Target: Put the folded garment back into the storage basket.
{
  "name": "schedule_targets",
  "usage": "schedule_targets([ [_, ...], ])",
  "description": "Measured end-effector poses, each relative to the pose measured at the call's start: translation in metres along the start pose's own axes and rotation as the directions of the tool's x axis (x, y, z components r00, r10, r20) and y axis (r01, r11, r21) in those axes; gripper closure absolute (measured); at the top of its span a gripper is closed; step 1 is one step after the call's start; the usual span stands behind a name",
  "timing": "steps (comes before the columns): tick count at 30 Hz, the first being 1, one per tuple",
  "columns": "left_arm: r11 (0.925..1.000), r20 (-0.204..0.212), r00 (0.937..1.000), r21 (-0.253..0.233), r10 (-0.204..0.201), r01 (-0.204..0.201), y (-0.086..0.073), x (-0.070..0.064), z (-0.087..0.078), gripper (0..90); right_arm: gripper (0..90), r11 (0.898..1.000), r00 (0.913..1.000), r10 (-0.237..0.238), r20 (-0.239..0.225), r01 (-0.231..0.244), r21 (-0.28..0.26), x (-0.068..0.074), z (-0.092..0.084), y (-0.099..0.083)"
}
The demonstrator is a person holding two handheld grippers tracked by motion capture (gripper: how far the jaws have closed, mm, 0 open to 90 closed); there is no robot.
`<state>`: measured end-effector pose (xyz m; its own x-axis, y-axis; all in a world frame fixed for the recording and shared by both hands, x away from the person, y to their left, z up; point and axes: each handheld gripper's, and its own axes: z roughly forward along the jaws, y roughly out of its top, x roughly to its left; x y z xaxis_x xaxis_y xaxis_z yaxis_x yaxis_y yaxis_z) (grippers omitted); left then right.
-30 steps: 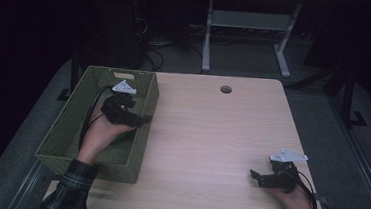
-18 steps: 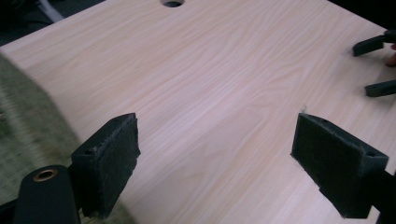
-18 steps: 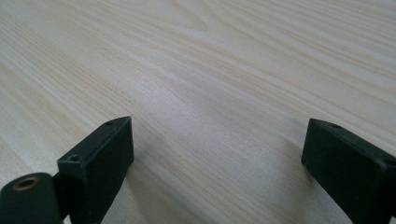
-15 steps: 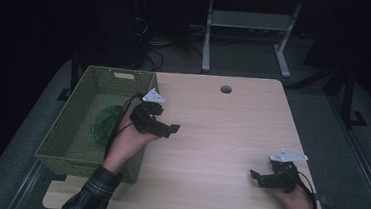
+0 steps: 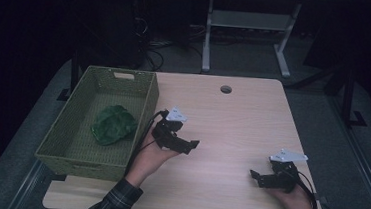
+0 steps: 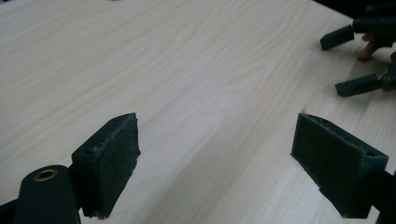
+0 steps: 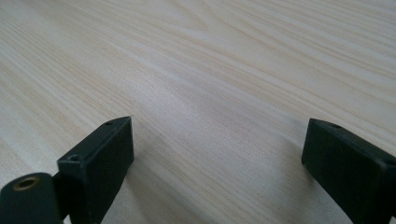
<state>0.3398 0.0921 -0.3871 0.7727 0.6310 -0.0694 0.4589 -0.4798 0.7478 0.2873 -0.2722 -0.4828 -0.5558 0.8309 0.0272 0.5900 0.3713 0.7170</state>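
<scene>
The green cloth (image 5: 113,124) lies in the basket (image 5: 70,138), so the left tool (image 5: 190,146), jaws spread and empty, hovers beside it over the worktop (image 5: 232,123), while the right tool (image 5: 257,178) waits spread apart.

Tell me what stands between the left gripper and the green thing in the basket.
The basket's near side wall does. The left gripper is over the bare table, jaws open and empty, just outside that wall; the green thing lies on the basket floor beyond it. Nothing covers it from above.
</scene>
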Motion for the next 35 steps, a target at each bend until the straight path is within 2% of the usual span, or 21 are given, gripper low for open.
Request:
schedule_targets([
  [7, 0.9996, -0.001, 1.0000, 0.027, 0.003, -0.003, -0.023, -0.009, 0.029, 14.2, 8.6, 1.000, 1.0000, -0.002, -0.001, 0.002, -0.001, 0.000, 0.000, 0.000],
  [10, 0.9995, -0.008, 1.0000, 0.033, 0.000, 0.001, -0.032, -0.008, 0.039, 14.3, 8.7, 1.000, 1.0000, -0.002, -0.001, 0.002, -0.001, 0.000, 0.000, 0.000],
  [14, 0.9984, -0.033, 0.9993, 0.054, 0.020, -0.018, -0.044, -0.006, 0.052, 14.3, 8.7, 1.000, 1.0000, -0.002, -0.001, 0.002, -0.001, 0.000, 0.000, 0.000],
  [17, 0.9978, -0.041, 0.9992, 0.066, 0.003, 0.000, -0.052, -0.004, 0.060, 14.3, 8.7, 1.000, 1.0000, -0.002, -0.001, 0.002, -0.001, 0.000, 0.000, 0.000],
  [19, 0.9975, -0.054, 0.9985, 0.071, 0.012, -0.008, -0.057, -0.002, 0.065, 14.3, 8.7, 1.000, 1.0000, -0.002, -0.001, 0.002, -0.001, 0.000, 0.000, 0.000],
  [23, 0.9986, -0.067, 0.9976, 0.051, 0.018, -0.015, -0.061, -0.001, 0.066, 14.2, 8.7, 1.000, 1.0000, -0.003, -0.002, 0.003, -0.001, 0.000, 0.000, 0.000],
  [26, 0.9984, -0.080, 0.9960, 0.043, 0.040, -0.037, -0.063, -0.003, 0.067, 14.0, 8.6, 1.000, 1.0000, -0.003, -0.002, 0.003, 0.000, 0.000, 0.000, 0.000],
  [35, 0.9982, -0.067, 0.9968, 0.044, 0.043, -0.040, -0.064, -0.003, 0.066, 13.0, 8.6, 1.000, 1.0000, -0.003, -0.002, 0.003, 0.000, 0.000, 0.000, 0.000],
])
